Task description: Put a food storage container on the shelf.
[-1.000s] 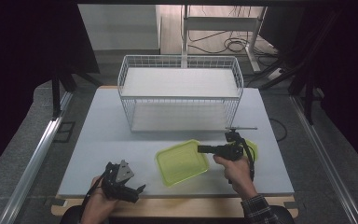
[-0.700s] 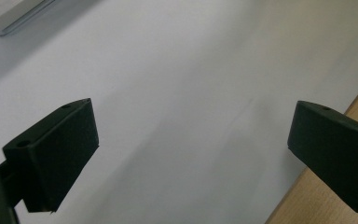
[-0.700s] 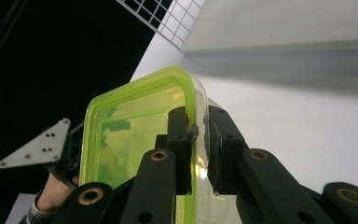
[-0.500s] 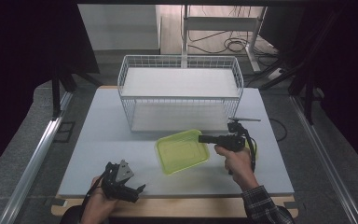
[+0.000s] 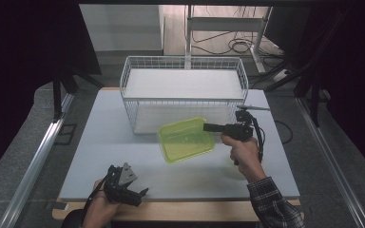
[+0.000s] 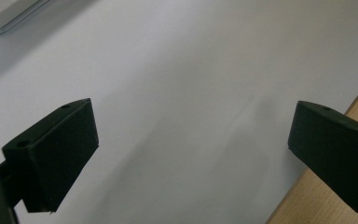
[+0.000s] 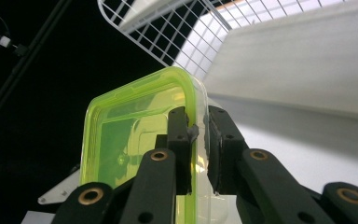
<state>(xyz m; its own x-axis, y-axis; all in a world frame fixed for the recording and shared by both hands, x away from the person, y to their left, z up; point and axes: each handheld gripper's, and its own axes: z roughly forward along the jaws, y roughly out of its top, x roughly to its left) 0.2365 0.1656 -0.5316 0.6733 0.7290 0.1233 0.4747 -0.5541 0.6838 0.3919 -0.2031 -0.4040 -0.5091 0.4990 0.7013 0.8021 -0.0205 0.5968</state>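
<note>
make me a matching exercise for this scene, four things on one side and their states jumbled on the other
Things:
1. green container
2. wire basket
3. left hand-held gripper
4. right hand-held gripper

States:
A. open, low by the table's near edge
B. stands at the back of the table
C. clamped on a rim
D. held up, tilted

Pairs: 1-D, 2-B, 3-A, 4-C

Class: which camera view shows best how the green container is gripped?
The right gripper view: the right tool pinches the green container by its rim. The high view shows the whole container lifted before the wire basket, with less grip detail.
</note>
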